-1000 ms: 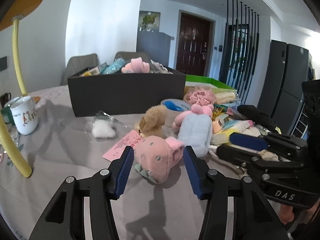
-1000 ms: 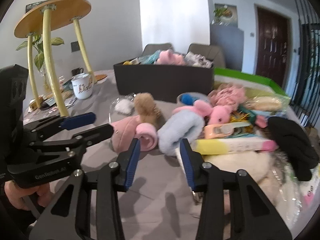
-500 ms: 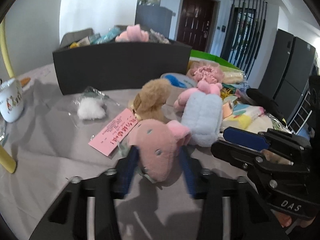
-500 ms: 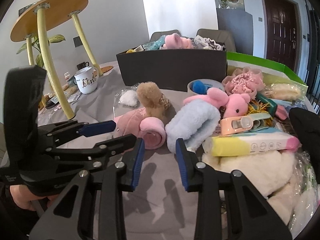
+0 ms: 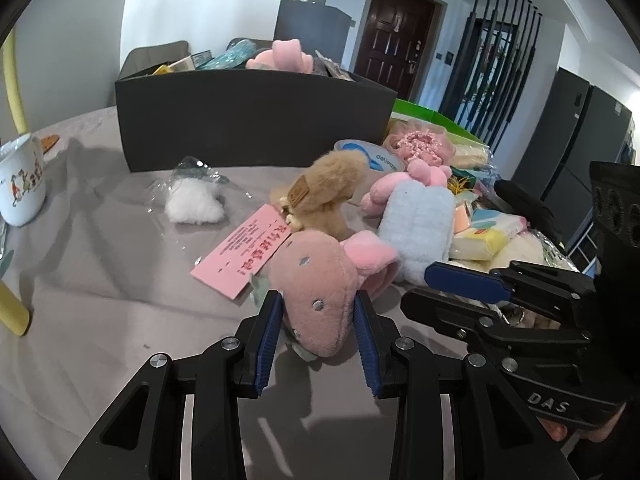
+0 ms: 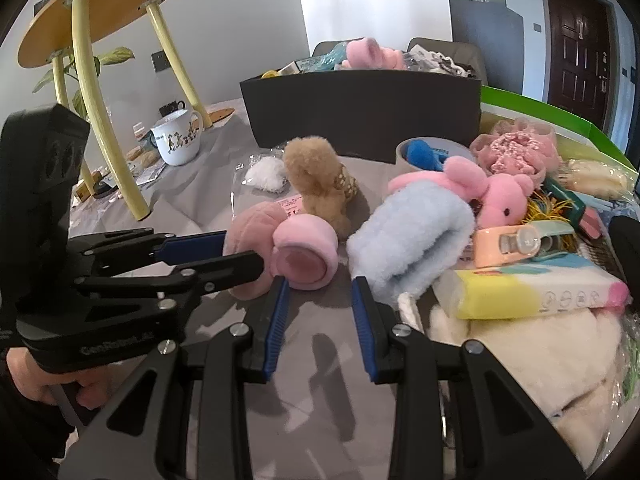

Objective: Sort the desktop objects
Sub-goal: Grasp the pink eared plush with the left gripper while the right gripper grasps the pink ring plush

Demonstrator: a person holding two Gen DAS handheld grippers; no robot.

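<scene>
Centrally, left gripper [image 5: 316, 320] clamped on dusty-pink plush toy [image 5: 316, 292] in front of dark storage box [image 5: 256, 120]; right gripper [image 6: 320, 304] narrowly parted, empty, beside pale-blue plush [image 6: 408, 248].

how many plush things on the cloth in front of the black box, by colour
pink: 2, the spotted plush in the left claw and the bunny
tan: 1, plush
blue: 1, plush
total: 4

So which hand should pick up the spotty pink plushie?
The left. The left gripper already has its jaws on either side of the pink plush toy, seemingly touching it. The right gripper has only bare tablecloth between its jaws.
</scene>
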